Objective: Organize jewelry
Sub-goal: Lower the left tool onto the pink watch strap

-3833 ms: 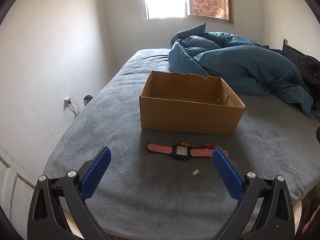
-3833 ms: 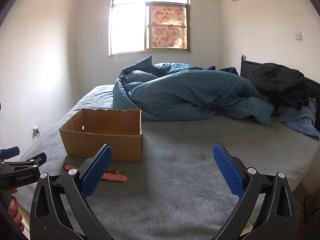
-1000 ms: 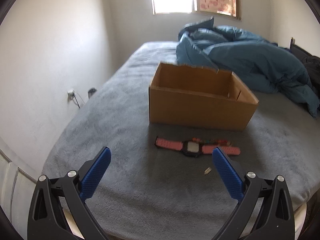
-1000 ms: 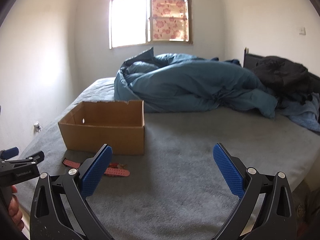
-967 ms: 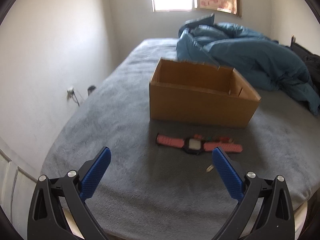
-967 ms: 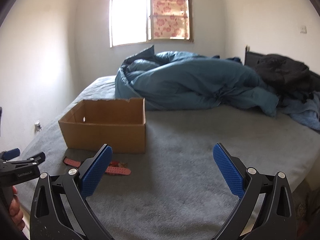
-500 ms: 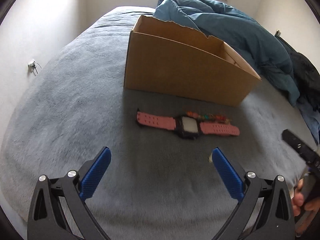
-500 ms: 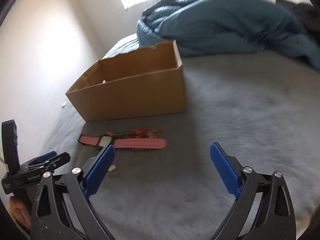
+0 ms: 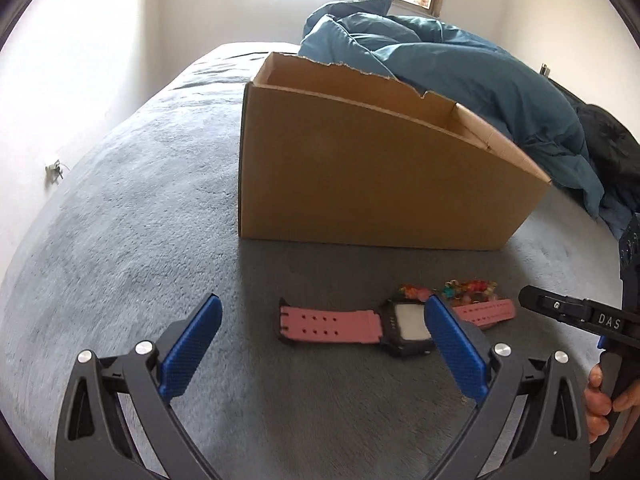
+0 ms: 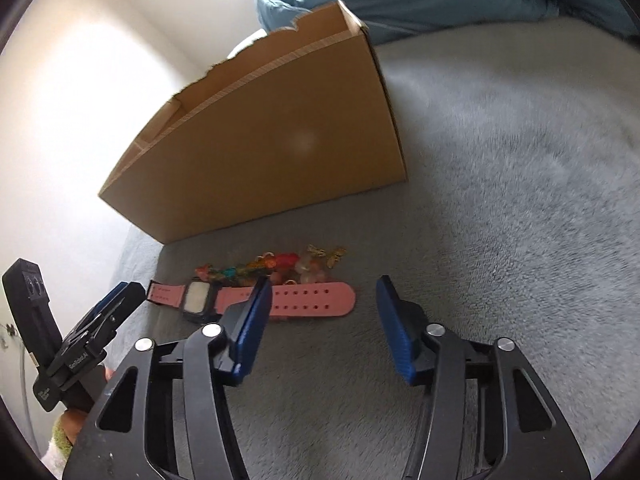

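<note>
Watch [image 10: 248,300], pink strap, beaded bracelet [image 10: 276,266] seemingly touching it, beside box [image 9: 380,176] on bed [image 9: 120,220]; our left gripper [image 9: 320,344] wide, right gripper [image 10: 320,320] closing, empty.

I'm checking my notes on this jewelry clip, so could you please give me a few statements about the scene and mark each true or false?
1. The pink watch lies on the bed's grey blanket, in front of the cardboard box. True.
2. The colourful beaded bracelet is inside the box. False: it lies on the blanket between the watch and the box.
3. The right gripper holds the watch. False: its fingers are closing, with nothing between them.
4. The left gripper is open and holds nothing. True.
5. The box stands on the blue duvet. False: it stands on the grey blanket.
</note>
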Demonstrator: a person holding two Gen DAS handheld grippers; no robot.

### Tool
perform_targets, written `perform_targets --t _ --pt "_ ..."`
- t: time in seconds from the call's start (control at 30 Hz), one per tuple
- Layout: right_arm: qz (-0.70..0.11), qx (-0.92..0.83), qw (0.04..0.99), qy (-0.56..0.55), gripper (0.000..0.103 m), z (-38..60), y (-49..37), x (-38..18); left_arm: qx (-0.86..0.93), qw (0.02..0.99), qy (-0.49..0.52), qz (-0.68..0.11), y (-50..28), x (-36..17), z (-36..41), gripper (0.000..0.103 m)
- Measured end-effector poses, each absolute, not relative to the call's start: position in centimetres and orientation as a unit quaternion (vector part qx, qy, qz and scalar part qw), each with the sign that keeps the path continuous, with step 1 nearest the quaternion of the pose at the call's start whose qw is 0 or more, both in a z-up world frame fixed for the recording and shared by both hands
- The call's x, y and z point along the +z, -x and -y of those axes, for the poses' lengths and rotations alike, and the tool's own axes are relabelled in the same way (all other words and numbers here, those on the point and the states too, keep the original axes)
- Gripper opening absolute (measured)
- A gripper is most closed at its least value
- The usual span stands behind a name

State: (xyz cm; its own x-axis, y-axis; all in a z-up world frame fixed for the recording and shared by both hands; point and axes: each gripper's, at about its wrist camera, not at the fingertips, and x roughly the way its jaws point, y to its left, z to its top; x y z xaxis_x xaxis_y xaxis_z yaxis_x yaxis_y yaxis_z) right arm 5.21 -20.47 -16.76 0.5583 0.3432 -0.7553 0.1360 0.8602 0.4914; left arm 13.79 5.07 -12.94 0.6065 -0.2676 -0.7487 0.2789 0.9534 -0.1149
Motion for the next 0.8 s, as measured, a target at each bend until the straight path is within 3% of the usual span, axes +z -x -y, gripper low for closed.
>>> perform_targets --t 0.2,0.47,0.6,0.8 --pt "-0.471 0.052 0.838 -0.269 0.040 21.1 -5.3 -18.1 -0.154 0.880 -0.005 -0.449 -15.4 -14.9 -5.8 0.076" --pt "-0.473 0.054 0.840 -0.260 0.039 20.8 -6.2 -18.6 -0.150 0.878 0.008 -0.455 -15.8 -16.0 -6.8 0.065" --pt "-0.473 0.062 0.839 -0.262 0.029 20.2 -6.3 -18.6 -0.150 0.879 0.024 -0.451 -15.7 -15.8 -7.6 0.054" --pt "-0.475 0.062 0.845 -0.238 0.022 19.2 -6.7 -18.5 -0.140 0.879 0.011 -0.455 -16.1 -15.4 -8.0 0.044"
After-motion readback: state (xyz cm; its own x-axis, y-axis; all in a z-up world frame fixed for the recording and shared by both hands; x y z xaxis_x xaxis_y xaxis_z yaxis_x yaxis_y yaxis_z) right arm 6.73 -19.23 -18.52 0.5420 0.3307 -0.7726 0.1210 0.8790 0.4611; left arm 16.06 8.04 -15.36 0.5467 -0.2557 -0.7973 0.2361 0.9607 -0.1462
